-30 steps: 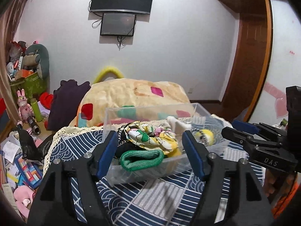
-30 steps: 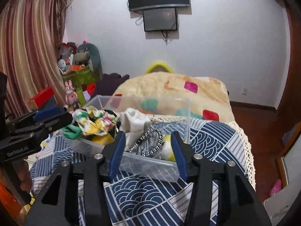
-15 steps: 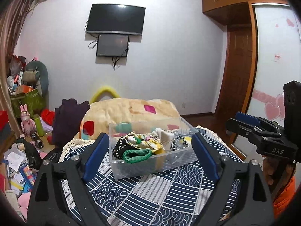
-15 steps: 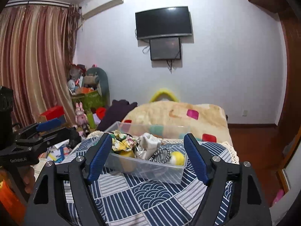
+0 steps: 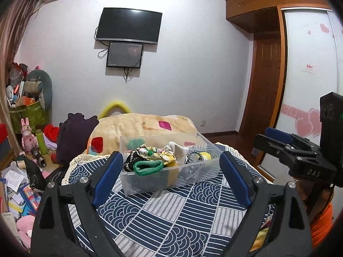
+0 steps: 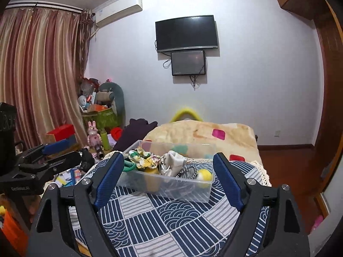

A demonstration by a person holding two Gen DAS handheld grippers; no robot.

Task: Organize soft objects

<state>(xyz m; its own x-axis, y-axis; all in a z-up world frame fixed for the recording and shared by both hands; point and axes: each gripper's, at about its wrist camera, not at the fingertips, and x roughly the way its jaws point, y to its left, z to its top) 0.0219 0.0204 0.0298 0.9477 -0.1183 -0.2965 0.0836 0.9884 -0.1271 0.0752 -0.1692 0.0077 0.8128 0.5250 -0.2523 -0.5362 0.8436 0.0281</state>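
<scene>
1 clear bin (image 5: pixel 171 180) on patterned cloth; inside approx: 1 green knit band (image 5: pixel 148 167), 1 floral cloth (image 5: pixel 156 153), 1 white sock (image 5: pixel 179 150), 1 yellow ball (image 5: pixel 204 156), 1 b/w hair tie (image 6: pixel 188 171). Wall: 2 screens, big TV (image 5: pixel 128 25) + small monitor (image 5: pixel 125 55). 2 grippers, left gripper (image 5: pixel 171 182), right gripper (image 6: pixel 169 177)

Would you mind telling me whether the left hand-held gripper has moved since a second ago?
Yes. The left hand-held gripper has backed away from the clear bin on the tablecloth, its jaws just opening, nothing between them.
</scene>
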